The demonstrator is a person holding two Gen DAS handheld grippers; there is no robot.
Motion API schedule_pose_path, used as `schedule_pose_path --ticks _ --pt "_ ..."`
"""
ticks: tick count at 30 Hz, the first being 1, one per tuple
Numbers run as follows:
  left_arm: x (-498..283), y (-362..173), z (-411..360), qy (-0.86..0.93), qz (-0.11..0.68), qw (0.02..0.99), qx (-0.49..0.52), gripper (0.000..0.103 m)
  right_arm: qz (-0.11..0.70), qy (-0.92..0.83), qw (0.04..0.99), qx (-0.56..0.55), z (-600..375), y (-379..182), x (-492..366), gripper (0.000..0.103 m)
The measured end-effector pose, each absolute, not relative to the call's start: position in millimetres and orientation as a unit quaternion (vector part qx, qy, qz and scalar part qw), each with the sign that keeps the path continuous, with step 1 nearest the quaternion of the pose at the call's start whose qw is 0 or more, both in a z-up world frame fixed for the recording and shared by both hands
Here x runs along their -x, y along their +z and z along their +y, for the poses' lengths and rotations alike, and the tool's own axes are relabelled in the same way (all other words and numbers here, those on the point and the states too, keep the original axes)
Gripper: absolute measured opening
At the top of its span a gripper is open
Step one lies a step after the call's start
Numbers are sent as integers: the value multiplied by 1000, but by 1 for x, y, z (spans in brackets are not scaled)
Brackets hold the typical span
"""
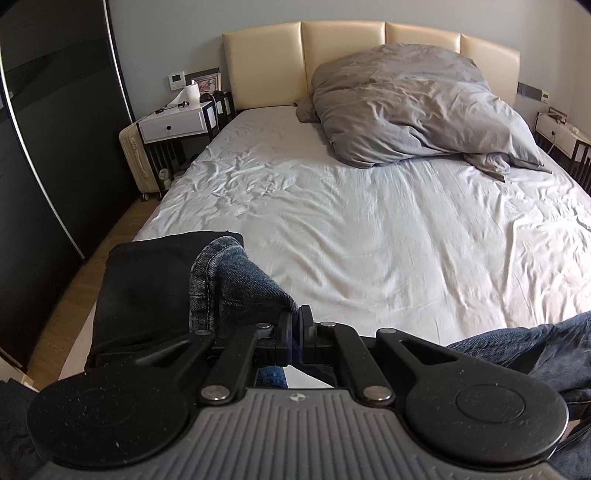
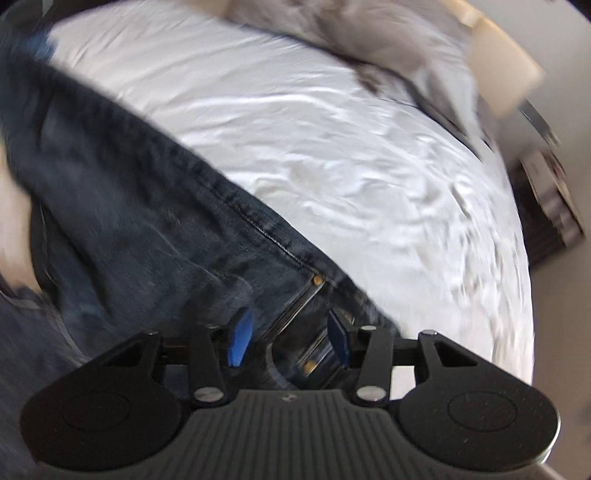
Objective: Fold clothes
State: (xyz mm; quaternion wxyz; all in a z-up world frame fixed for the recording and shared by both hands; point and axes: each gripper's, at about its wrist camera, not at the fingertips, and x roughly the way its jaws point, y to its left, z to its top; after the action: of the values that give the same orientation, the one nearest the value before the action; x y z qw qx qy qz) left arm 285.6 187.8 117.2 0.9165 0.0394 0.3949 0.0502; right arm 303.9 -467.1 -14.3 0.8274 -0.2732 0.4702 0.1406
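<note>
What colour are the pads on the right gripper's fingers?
Blue pads on the right gripper, clearest in the right wrist view.

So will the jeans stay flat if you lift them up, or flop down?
Probably flop: the jeans already bend and droop where the left gripper pinches them. They look thick with heavy seams, so likely heavy. The right gripper is open over them.

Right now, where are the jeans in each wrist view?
Left wrist: jeans at lower centre-left, a hemmed fold clamped in the left gripper; more denim at the lower right edge.
Right wrist: jeans fill the left and lower centre, pocket rivets between the open right gripper fingers.
Shared landmark: grey duvet on the bed.
</note>
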Motion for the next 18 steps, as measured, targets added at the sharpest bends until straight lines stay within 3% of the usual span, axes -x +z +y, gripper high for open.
schedule_pose_path --ticks 6,13,18 --pt "-291 104 191 52 408 910 -49 2 477 194 781 352 -463 -35 -360 49" --pt "-287 87 191 59 424 902 -64 2 510 266 735 359 -461 -64 -405 49" --pt "-279 80 196 65 428 900 -56 2 526 300 710 360 -457 -83 -421 58"
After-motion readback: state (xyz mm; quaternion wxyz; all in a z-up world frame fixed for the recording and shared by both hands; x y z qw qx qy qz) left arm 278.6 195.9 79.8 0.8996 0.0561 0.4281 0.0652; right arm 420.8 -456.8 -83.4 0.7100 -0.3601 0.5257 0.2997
